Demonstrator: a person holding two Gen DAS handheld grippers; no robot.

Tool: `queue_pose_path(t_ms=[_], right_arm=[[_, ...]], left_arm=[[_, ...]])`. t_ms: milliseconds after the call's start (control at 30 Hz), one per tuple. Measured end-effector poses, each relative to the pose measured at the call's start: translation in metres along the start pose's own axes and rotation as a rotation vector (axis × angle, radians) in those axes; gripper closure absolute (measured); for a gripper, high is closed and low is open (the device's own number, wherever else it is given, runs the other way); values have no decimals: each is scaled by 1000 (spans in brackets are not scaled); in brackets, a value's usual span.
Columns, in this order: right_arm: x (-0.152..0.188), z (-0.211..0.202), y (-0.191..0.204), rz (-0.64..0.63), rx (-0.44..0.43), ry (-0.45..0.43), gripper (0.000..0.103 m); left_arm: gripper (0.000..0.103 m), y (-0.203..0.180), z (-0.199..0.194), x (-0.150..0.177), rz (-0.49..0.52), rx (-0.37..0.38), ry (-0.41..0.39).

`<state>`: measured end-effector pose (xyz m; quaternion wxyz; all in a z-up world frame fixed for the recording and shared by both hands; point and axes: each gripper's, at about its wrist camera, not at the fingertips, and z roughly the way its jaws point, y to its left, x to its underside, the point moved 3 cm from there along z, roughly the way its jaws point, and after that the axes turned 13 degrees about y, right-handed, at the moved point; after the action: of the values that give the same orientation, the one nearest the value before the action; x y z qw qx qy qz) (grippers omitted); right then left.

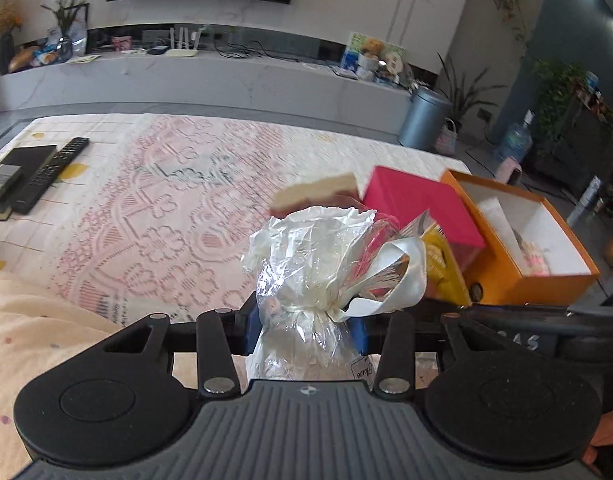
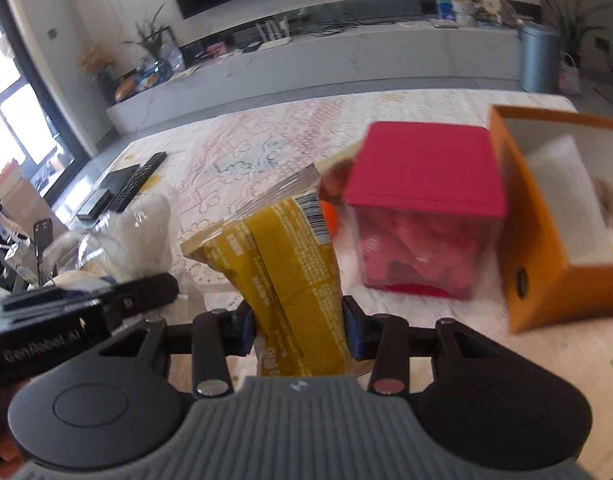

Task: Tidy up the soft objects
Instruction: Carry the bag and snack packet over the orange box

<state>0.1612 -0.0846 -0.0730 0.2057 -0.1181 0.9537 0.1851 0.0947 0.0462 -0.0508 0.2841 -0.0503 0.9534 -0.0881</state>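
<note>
My left gripper [image 1: 304,330] is shut on a clear cellophane gift bag [image 1: 306,264] tied with a cream ribbon, held above the table. My right gripper [image 2: 296,330] is shut on a yellow snack packet [image 2: 282,256], also held up. The bag shows at the left of the right wrist view [image 2: 134,232], and the packet shows to the right of the bag in the left wrist view [image 1: 442,264]. An open orange box [image 1: 526,236] with white lining stands at the right [image 2: 546,240]. It holds something pale and pink.
A clear cube with a pink lid [image 2: 422,208] full of pink pieces stands left of the orange box. A cream and maroon block [image 1: 318,196] lies behind the bag. A remote [image 1: 54,172] and black books lie far left on the patterned tablecloth [image 1: 166,208].
</note>
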Motion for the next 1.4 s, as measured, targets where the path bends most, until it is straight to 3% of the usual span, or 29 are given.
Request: queue_pose_path(t_ms=[400,733,1000,1133,1400], right_arm=[[44,6,-30,23,13,83,54],[52,11,-33,-16,-16,105,50],[52,11,-29,-40,13,87,63],[49,-6,-29,-20,-1,46,64],[27,-53,-45,-4,79,-66,64]], left_arm=[[54,-28,31,33,110,-102,89],[55,-25,23,33,156,-238,25],[55,-27,21,33,168,-205,19],[55,-26,12,28,156,-179,-2],[55,-52,-5,-1,192,-64,-48]])
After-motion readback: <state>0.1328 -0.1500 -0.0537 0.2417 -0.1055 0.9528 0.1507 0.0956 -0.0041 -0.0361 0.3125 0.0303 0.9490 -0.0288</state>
